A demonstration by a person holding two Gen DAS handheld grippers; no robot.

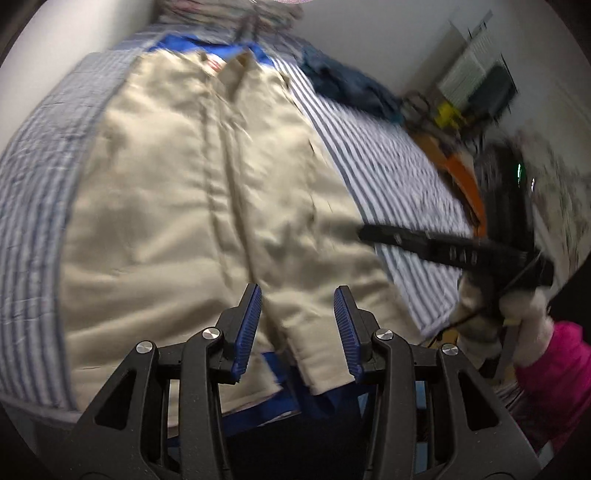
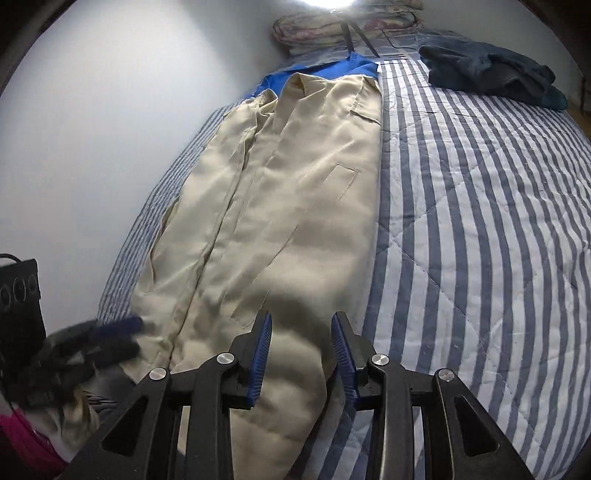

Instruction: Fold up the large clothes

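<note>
Left gripper (image 1: 297, 332): held parted, nothing gripped, above the coat hem.
Right gripper (image 2: 301, 354): likewise parted, empty.
Beige coat (image 2: 280, 206): laid lengthwise on striped quilt (image 2: 480, 221).
Dark blue garment (image 2: 487, 74): seen at 1 o'clock.
Folded bedding (image 2: 343, 29): at 12 o'clock.

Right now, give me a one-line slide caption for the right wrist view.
Right hand-held gripper, jaws apart, over a beige coat laid lengthwise on a striped quilt.

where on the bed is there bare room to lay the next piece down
The widest bare patch is the striped quilt right of the beige coat, up to the dark blue garment. Only a thin strip lies between coat and wall. The head end is crowded with folded bedding.
</note>
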